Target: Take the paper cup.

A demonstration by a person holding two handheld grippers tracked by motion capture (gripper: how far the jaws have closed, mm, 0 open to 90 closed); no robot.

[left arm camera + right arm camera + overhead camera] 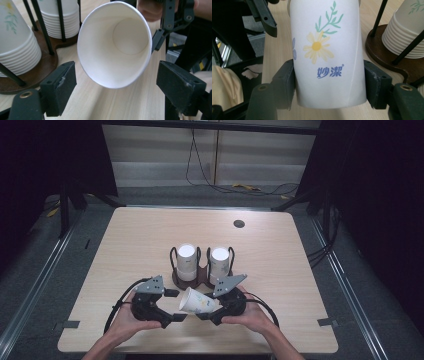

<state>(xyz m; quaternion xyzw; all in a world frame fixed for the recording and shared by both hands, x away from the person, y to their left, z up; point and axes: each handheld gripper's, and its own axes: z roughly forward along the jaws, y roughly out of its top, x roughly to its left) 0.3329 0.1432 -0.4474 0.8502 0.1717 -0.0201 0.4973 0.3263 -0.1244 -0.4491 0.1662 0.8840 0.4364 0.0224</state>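
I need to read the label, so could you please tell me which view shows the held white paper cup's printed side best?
The right gripper view: the white paper cup faces it. The left gripper view shows its inside, the high view its outline.

We see a light wooden table (150, 240) with rounded corners and a small dark round cap (239, 224) set into its top near the far edge. Directly on it, about the middle, stands a dark brown wooden cup holder (196, 276) with thin black upright rods, carrying two stacks of white paper cups (187, 262) side by side, mouths down.
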